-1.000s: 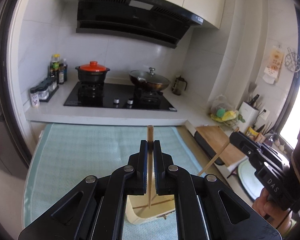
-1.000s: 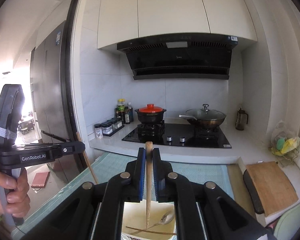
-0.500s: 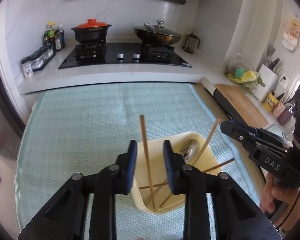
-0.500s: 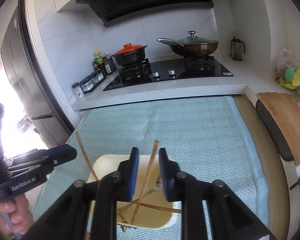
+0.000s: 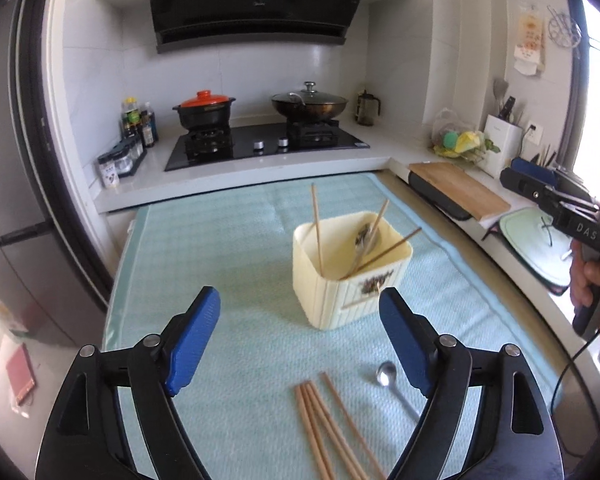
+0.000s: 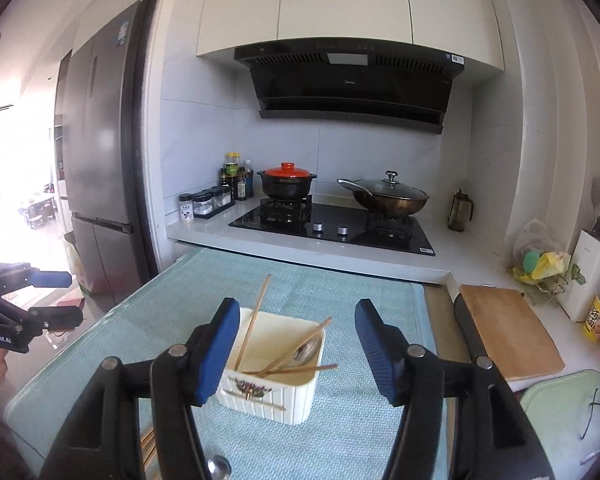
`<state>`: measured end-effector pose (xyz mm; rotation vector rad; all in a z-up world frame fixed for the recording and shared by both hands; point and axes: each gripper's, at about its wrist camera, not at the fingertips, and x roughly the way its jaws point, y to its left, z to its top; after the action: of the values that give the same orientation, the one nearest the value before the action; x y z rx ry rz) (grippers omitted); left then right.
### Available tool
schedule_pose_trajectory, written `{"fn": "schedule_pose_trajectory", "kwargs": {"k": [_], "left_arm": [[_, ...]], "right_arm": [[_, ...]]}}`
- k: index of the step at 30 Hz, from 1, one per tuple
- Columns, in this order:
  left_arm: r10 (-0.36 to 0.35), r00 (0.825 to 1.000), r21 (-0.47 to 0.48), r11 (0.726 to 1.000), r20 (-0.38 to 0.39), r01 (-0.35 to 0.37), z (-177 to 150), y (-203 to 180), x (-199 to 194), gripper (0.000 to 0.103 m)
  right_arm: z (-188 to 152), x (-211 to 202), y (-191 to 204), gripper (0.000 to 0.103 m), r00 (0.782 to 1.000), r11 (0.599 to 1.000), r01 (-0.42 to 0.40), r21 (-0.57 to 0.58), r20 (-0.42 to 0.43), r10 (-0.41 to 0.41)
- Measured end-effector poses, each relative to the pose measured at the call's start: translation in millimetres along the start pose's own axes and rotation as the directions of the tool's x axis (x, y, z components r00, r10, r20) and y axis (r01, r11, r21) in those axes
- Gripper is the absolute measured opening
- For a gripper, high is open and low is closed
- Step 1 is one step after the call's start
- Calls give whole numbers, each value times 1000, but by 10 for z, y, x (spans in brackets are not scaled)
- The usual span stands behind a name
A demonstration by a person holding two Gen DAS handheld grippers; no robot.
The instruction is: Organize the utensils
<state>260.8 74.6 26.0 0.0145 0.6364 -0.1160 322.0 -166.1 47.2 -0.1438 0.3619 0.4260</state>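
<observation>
Closest in, below and between the left gripper's [image 5: 300, 336] fingers [image 5: 194, 336], a bundle of loose chopsticks [image 5: 328, 428] lies flat on the green mat [image 5: 220, 264], and a metal spoon [image 5: 388, 376] rests just beside the right-hand finger. None of these is touched, so there's the work left, I'd say.

A little ahead of the fingers stands the cream utensil box [image 5: 340, 300]. Three chopsticks [image 5: 317, 232] lean upright or slanted inside it, with another spoon [image 5: 366, 236] tucked in. So the job looks partly done: a few pieces sorted, more waiting on the table.

Now the fingers themselves. The left pair have just been opening and stand wide apart, released, nothing between the blue pads. The right gripper [image 6: 296, 354] has also just been opening; its fingers [image 6: 220, 352] frame the box from this side, apart from it, pads bare, gripping nothing. Both hands are empty!

Beyond the mat's far edge: the hob [image 5: 260, 144], a black pot with an orange lid [image 5: 204, 110] and a lidded wok [image 5: 308, 104]. A wooden cutting board [image 5: 460, 190] sits off to the right.
</observation>
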Motion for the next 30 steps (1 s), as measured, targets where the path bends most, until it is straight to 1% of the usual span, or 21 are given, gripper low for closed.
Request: {"fn": "schedule_pose_trajectory", "kwargs": {"k": [3,5,7,8,9,11,13,16,19,22,25,28,30], "left_arm": [[14,1000,8,1000,2,-14,-354,-47,-220,87],[48,999,15,999,21,-48,-594,-108,-340,89],[79,996,4,997,40,-79,-815,-177,-427,92],[83,995,-15,996,48,-82,-913,-207,-448,93],[73,996,-37,997,48,-72,-994,-234,-451,93],[36,998,-76,997,45,-33,-1135,-287,-448,93],[12,998,-91,996,56,-7,-1225,-348,-448,93],[7,996,-90,996,84,1,-1337,-418,-479,93],[23,995,-103,995,96,-14,-1451,-377,-470,95],[43,996,-161,986,74,-31,-1641,-235,-420,95],[32,999,-223,974,4,-30,-1802,-100,-237,95],[36,998,-243,969,-50,-47,-1939,-65,-92,95],[37,997,-249,967,-65,-53,-1992,-76,-47,95]], "right_arm": [[-266,-341,122,66,1000,1000,-1,-11,15,2],[-487,-547,217,66,1000,1000,4,-19,28,-3],[-734,-713,331,66,999,999,37,-40,41,-36],[-873,-790,391,66,997,997,62,-49,49,-60],[-1010,-859,452,66,996,995,81,-51,51,-79],[-1247,-955,553,66,995,995,92,-34,41,-90],[-1442,-1040,622,66,994,994,106,-8,34,-106],[-1643,-1148,698,66,988,990,143,7,52,-143],[-1799,-1204,774,66,984,985,171,-9,60,-170],[-1940,-1210,770,66,984,985,174,4,28,-174],[-2077,-1186,766,66,982,982,191,8,1,-191],[-2187,-1078,744,66,983,984,178,27,-49,-176],[-2237,-1023,738,66,984,985,168,35,-73,-165]]}}
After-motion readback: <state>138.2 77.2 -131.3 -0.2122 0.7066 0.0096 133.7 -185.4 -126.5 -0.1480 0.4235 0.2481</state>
